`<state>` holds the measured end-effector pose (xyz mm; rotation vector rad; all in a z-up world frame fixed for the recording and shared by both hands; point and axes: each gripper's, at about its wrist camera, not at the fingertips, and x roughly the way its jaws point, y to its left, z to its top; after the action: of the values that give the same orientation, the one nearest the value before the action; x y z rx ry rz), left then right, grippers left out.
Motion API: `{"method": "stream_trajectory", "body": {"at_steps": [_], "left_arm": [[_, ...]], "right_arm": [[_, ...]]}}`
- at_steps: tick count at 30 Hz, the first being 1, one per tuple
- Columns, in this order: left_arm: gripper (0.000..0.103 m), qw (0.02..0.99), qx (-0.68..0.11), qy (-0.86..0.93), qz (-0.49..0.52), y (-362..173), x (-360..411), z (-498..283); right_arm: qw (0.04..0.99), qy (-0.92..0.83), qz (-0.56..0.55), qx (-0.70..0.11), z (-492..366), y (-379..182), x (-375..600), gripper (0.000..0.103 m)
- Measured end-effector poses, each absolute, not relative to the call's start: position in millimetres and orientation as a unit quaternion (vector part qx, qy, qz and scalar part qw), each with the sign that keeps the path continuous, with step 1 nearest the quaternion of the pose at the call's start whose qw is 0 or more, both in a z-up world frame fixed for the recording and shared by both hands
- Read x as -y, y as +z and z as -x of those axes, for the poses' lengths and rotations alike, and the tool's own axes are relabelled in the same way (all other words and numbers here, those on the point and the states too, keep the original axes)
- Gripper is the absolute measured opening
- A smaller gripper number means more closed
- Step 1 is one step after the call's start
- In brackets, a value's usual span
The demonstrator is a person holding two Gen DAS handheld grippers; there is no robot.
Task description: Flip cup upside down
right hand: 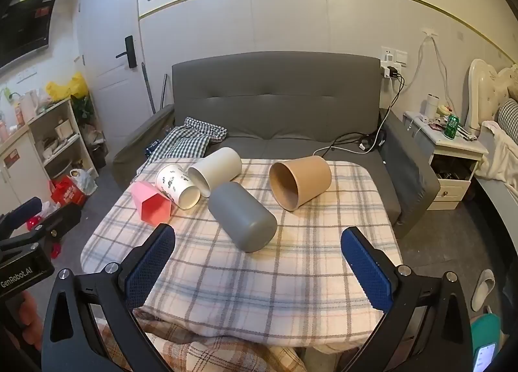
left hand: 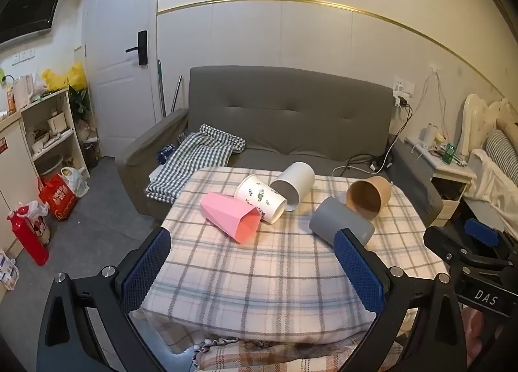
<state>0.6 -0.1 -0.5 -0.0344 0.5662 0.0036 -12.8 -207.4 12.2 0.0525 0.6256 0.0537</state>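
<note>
Several cups lie on their sides on the plaid-covered table (left hand: 259,274) (right hand: 259,274): a pink faceted cup (left hand: 231,216) (right hand: 152,205), a white printed paper cup (left hand: 260,198) (right hand: 178,185), a plain white cup (left hand: 294,184) (right hand: 215,169), a grey cup (left hand: 340,221) (right hand: 242,218) and a brown paper cup (left hand: 369,197) (right hand: 299,180). My left gripper (left hand: 252,266) is open and empty over the near half of the table, short of the pink and grey cups. My right gripper (right hand: 259,263) is open and empty, just short of the grey cup's base.
A grey sofa (left hand: 285,119) (right hand: 275,99) with a checked cloth (left hand: 194,158) stands behind the table. Shelves and bags (left hand: 58,190) are on the left, a nightstand (right hand: 453,158) and bed on the right. The right gripper's body (left hand: 479,255) shows at the left view's right edge.
</note>
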Motion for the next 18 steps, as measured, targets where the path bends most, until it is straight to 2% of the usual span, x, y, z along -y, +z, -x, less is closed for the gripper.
{"method": "stream_trajectory", "body": {"at_steps": [18], "left_arm": [[0.103, 0.96, -0.28, 0.0, 0.018, -1.1, -2.2, 3.8]], "right_arm": [[0.949, 0.024, -0.022, -0.313, 11.7, 10.1, 208.1, 0.103]]}}
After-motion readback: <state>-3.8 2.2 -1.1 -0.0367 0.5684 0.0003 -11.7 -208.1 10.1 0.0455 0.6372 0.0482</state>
